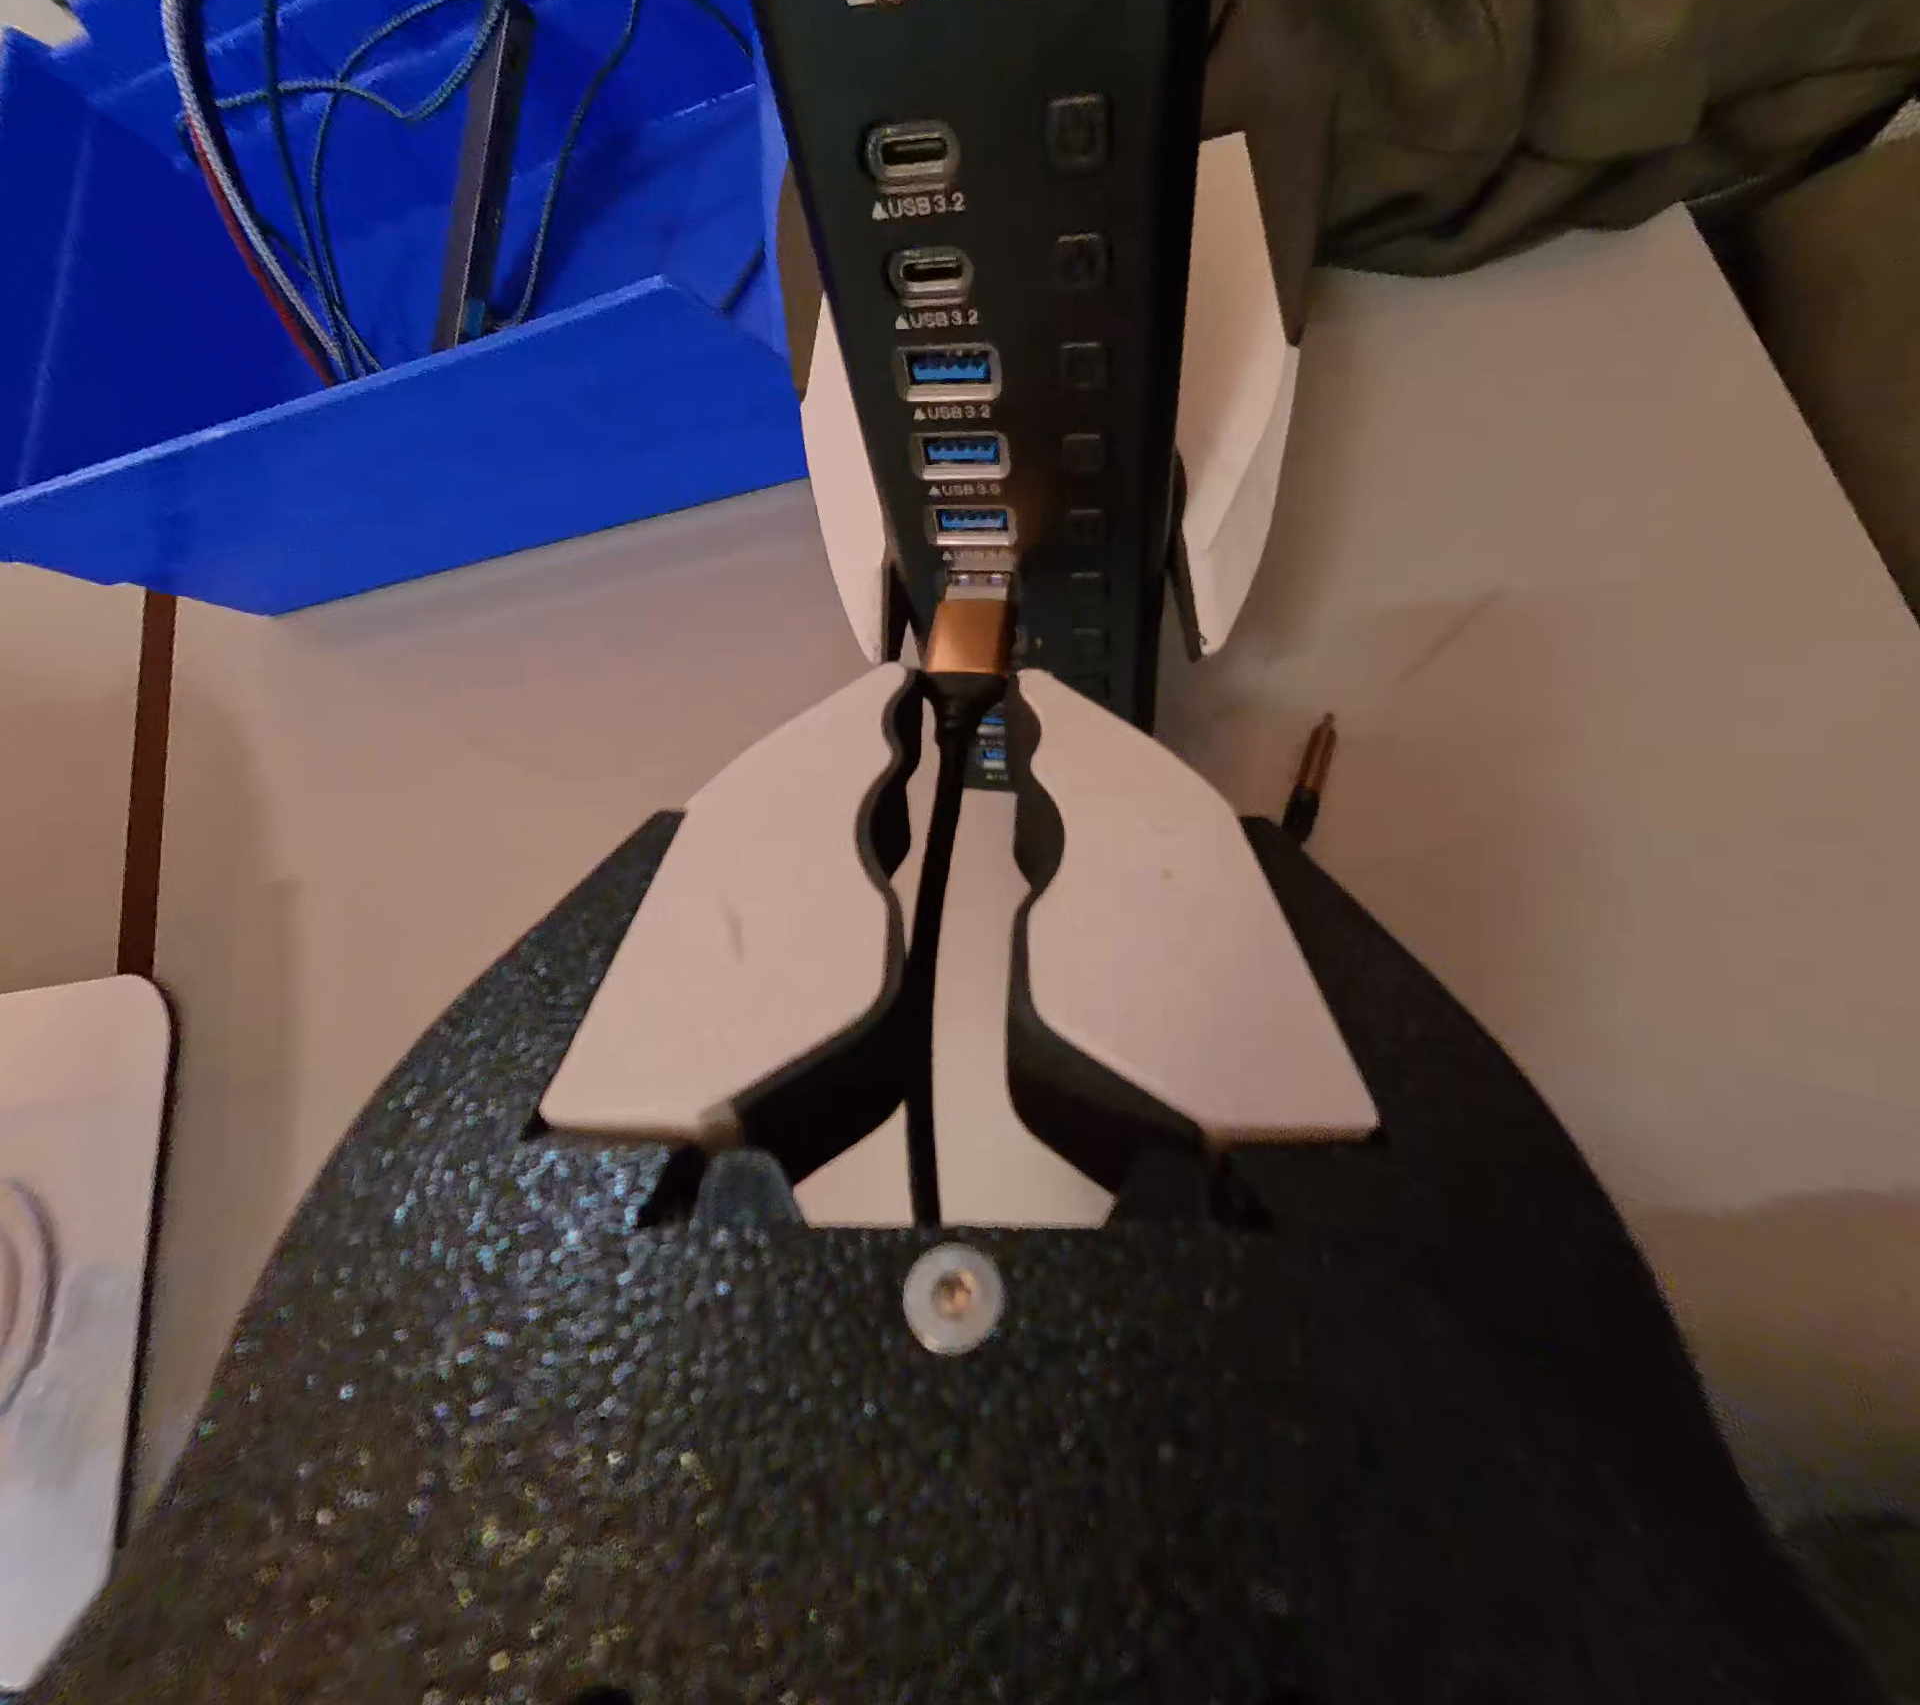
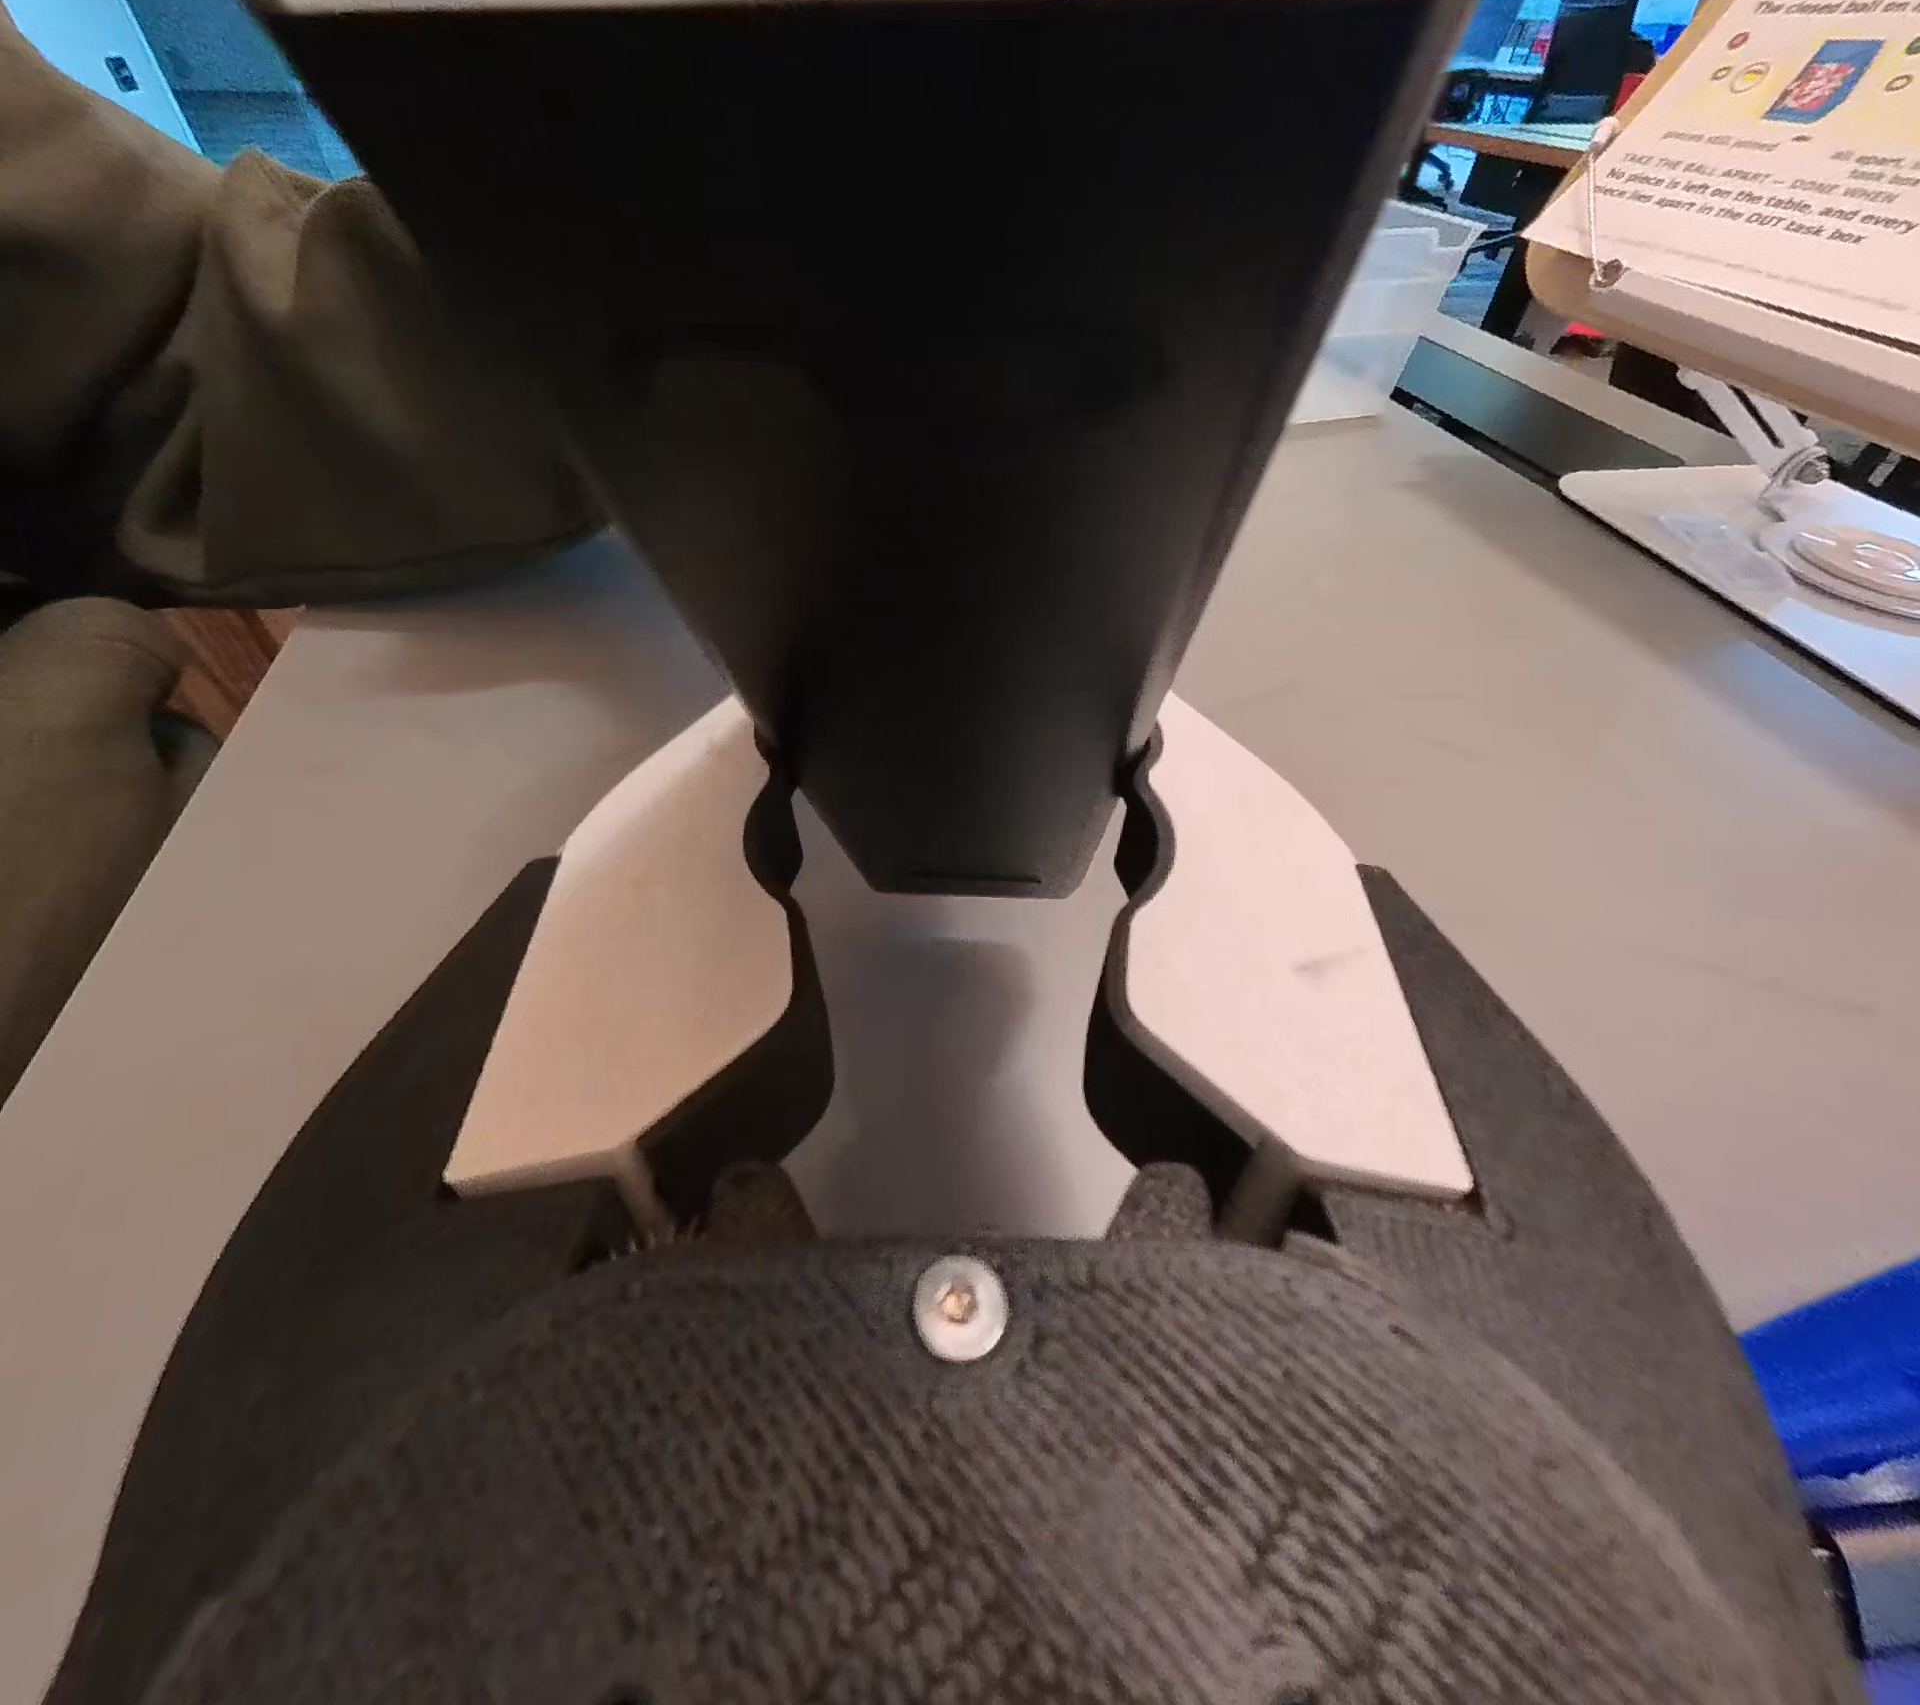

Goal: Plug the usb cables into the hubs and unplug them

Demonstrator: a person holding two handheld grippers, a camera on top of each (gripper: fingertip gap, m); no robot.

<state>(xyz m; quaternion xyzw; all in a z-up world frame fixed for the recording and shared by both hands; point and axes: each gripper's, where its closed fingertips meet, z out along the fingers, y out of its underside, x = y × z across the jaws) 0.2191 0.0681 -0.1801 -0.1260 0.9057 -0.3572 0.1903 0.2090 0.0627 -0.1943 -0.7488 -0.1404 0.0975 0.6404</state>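
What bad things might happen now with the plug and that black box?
1. The left gripper pinches only the copper plug's back end, right at a hub port. A crooked push could jam it or make it slip.
2. The right gripper holds the hub by its bottom end only, so a hard push might tip or twist it loose.
3. The cable runs between the left fingers and may snag.

The black hub (image 1: pixel 997 284) stands upright, ports in a column. A copper plug (image 1: pixel 968 635) on a black cable (image 1: pixel 930 928) sits in one port.
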